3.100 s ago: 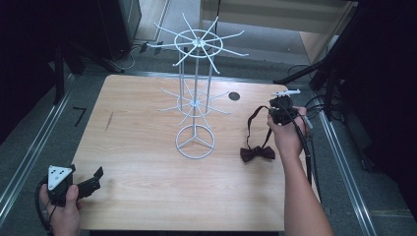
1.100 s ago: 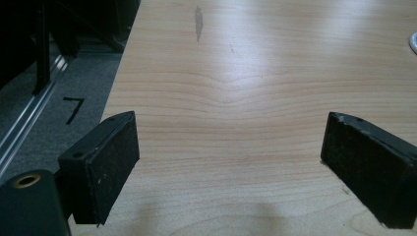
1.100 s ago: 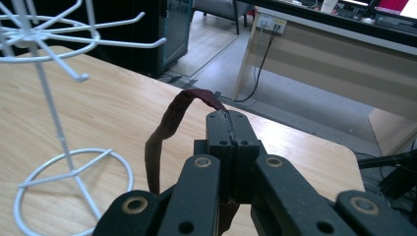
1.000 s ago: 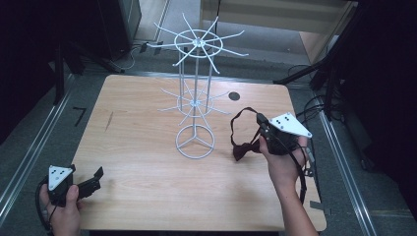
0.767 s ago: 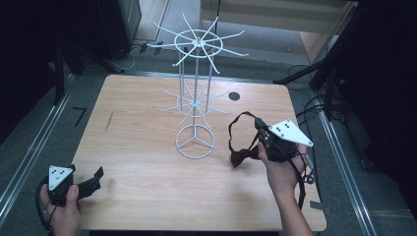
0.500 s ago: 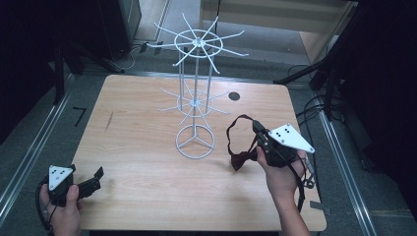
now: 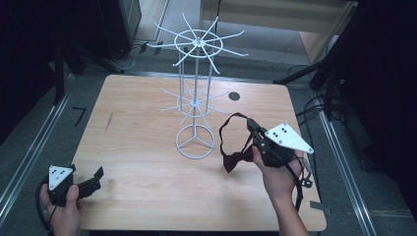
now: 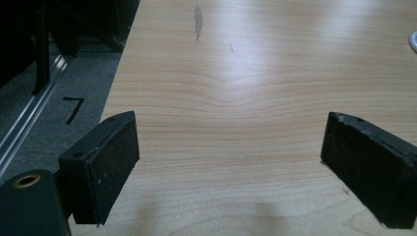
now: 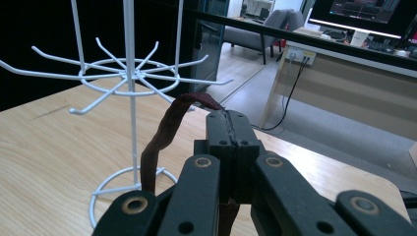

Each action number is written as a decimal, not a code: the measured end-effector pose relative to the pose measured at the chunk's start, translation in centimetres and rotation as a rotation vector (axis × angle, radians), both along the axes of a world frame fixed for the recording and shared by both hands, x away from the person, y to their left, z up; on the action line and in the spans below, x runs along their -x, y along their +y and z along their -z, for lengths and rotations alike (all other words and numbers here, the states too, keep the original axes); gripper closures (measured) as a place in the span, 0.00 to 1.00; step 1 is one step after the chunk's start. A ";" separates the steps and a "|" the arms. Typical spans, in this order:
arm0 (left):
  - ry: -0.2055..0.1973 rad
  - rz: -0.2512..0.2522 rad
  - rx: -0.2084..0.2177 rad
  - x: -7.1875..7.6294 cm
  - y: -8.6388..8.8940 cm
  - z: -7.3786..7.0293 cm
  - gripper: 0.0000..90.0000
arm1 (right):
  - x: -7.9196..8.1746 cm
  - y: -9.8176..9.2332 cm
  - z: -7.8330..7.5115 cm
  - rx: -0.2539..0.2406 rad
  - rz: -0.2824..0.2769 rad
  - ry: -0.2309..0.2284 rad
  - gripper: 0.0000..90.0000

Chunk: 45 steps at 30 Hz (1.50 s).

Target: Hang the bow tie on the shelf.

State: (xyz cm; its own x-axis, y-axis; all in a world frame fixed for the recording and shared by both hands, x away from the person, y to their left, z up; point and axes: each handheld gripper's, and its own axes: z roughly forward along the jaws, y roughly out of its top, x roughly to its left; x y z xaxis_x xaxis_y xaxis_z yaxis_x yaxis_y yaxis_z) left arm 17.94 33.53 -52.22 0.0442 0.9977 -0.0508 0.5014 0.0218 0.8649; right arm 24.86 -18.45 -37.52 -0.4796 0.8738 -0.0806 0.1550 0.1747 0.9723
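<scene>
A dark red bow tie [image 7: 235, 160] with a looped strap [image 7: 231, 125] hangs from my right gripper [image 7: 252, 125], just right of the white wire rack's base ring [image 7: 195, 142]. The right gripper [image 9: 228, 118] is shut on the strap [image 9: 169, 125], which arcs up and left from the pads. The bow's lower end rests on or just above the table. The rack [image 9: 129, 78] stands a little ahead and to the left, its lower hooks spread at about strap height. My left gripper [image 7: 98, 176] rests at the table's near left corner, open, with bare wood between its pads [image 8: 105, 162].
The wooden table [image 7: 142, 123] has a dark round hole [image 7: 234, 96] behind the rack and a grey smear [image 8: 197, 19] on its left part. Metal rails [image 7: 29, 162] run along both sides. Cables [image 7: 314, 105] lie on the floor at the right.
My right hand has carried the bow tie leftward and nearer, closer to the rack's base. The left gripper has stayed put.
</scene>
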 end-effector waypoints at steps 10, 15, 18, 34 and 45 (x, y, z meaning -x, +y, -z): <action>-0.001 0.001 0.001 0.0 0.0 0.0 0.09 | -1.3 1.1 -1.0 0.002 -0.019 -0.014 1.00; -0.001 0.002 0.000 0.0 0.0 0.0 0.09 | -2.2 1.4 -1.1 0.006 -0.022 0.000 1.00; 0.000 0.003 0.000 0.0 0.0 0.0 0.09 | -3.1 1.6 -0.9 0.001 -0.023 0.017 1.00; 0.000 0.003 0.002 0.0 0.0 0.0 0.09 | -6.4 2.0 1.1 -0.074 -0.036 0.143 1.00; 0.001 0.003 0.002 0.0 0.0 0.0 0.09 | -7.1 2.4 2.7 -0.049 -0.053 0.199 0.97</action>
State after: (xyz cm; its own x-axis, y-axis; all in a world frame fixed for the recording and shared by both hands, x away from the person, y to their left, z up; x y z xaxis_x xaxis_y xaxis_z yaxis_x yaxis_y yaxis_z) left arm 17.92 33.57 -52.21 0.0467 0.9975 -0.0530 0.5021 0.0224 0.8645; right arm 32.00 -16.08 -40.27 -0.5273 0.8474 0.0625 0.3369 0.1410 0.9309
